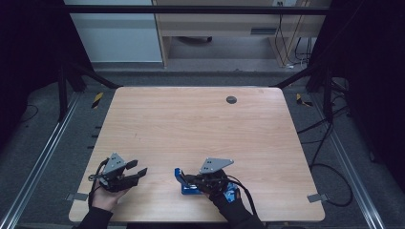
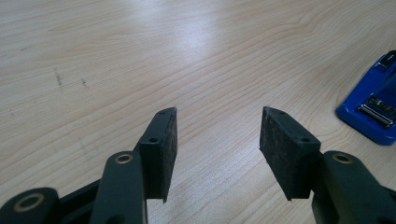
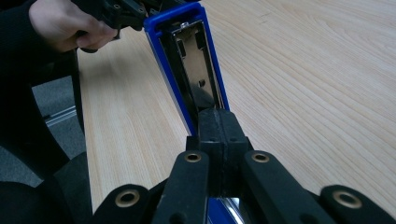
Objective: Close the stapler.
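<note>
Pressing down near the table's front edge, the right gripper (image 1: 203, 180) has its jaws clenched together on the blue plastic stapler with its shiny metal channel (image 3: 198, 70). The left gripper (image 2: 217, 140) waits just beside it, jaws spread, holding nothing. Looks like the stapler is being opened or steadied on the pale wooden table (image 1: 191, 124); next the left likely needs to come in and brace it. What exactly the pads pinch is hidden beneath them.
</note>
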`<state>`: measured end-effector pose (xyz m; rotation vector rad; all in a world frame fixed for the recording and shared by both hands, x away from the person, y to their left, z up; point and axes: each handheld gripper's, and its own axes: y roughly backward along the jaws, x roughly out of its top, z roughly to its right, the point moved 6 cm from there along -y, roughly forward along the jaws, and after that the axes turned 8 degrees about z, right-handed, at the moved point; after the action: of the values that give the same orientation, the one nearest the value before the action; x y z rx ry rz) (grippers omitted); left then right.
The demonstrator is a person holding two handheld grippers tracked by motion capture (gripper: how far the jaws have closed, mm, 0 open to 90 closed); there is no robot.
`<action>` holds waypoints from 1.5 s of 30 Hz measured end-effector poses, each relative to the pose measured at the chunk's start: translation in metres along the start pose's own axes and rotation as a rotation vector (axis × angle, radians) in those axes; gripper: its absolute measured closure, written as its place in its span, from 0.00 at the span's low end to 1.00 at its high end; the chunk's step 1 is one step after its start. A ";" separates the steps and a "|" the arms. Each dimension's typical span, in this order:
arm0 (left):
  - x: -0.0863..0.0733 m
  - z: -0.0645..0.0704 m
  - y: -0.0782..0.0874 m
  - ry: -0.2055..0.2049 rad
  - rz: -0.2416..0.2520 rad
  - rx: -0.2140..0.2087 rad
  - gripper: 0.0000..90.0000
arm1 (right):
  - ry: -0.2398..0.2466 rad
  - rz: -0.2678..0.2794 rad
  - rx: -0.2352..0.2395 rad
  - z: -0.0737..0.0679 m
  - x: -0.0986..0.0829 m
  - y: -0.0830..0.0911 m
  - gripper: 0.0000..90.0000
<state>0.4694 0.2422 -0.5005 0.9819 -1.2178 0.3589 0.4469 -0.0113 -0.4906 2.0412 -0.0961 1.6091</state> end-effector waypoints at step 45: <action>0.001 0.003 -0.001 -0.005 -0.002 0.009 0.48 | 0.035 0.188 -0.048 0.002 0.059 0.033 1.00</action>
<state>0.4684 0.2393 -0.5002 0.9918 -1.2206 0.3609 0.4535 -0.0244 -0.4247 2.0164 -0.3191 1.7362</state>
